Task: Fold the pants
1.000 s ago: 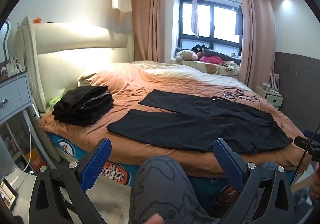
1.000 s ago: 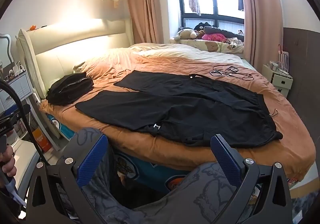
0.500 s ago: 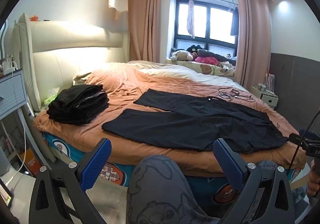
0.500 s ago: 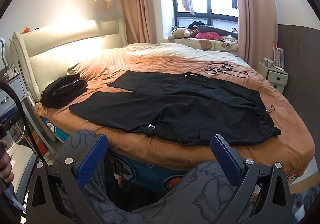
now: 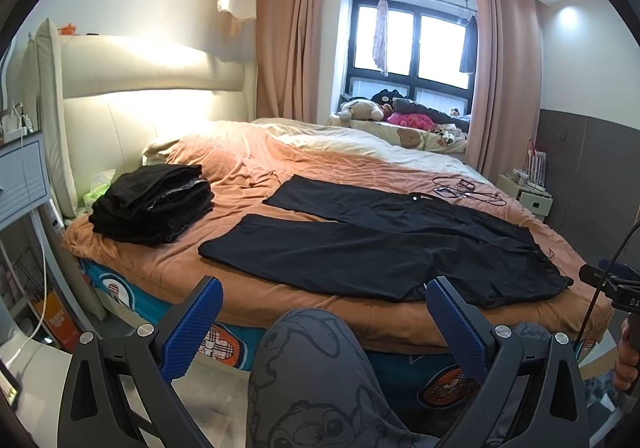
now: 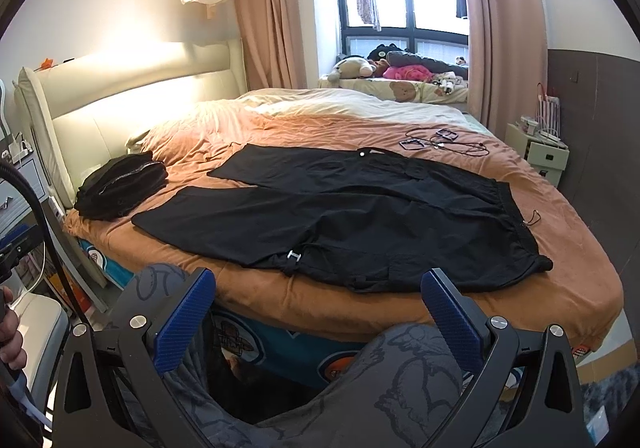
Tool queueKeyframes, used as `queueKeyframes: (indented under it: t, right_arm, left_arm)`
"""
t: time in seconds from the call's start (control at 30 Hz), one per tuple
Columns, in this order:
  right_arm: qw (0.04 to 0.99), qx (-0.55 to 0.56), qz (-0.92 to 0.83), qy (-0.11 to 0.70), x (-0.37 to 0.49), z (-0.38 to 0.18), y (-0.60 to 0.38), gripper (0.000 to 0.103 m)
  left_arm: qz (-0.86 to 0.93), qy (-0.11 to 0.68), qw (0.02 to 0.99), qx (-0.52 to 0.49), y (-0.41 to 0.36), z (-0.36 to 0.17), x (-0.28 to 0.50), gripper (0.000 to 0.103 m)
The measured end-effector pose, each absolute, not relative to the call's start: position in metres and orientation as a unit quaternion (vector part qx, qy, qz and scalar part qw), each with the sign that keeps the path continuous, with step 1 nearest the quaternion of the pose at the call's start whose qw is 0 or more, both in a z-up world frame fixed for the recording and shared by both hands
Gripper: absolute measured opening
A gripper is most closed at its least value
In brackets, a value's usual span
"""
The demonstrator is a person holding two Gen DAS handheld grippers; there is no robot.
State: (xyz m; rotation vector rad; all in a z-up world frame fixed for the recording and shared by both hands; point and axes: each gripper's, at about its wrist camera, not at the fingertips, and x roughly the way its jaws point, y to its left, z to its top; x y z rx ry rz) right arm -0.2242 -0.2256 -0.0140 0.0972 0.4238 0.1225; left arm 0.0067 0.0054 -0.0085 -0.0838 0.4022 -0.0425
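Black pants (image 5: pixel 380 244) (image 6: pixel 360 216) lie spread flat on the orange bedspread, legs pointing left toward the headboard, waistband at the right near the bed's foot. My left gripper (image 5: pixel 324 322) is open, held low in front of the bed's near edge above a person's grey-trousered knee (image 5: pixel 312 360), well short of the pants. The right gripper (image 6: pixel 318 312) is also open with nothing between its blue pads, hovering before the bed edge below the waist end of the pants. Neither touches the cloth.
A stack of folded black clothes (image 5: pixel 154 202) (image 6: pixel 120 184) sits at the bed's left near the headboard. Cables and small devices (image 6: pixel 436 140) lie at the far right of the bed. A nightstand (image 5: pixel 22 176) stands left, a white cabinet (image 6: pixel 538 156) right.
Both wrist views have tilted upward a little and the bed sits lower in frame. The pants lie as before and both grippers stay open.
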Motion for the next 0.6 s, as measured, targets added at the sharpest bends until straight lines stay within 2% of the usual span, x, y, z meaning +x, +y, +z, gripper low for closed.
queueKeyframes:
  t: [0.6]
  right_arm:
    - [0.975, 0.059, 0.063, 0.205, -0.227, -0.016, -0.234, 0.103]
  left_arm:
    - [-0.03, 0.193, 0.98, -0.031, 0.003, -0.008, 0.001, 0.103]
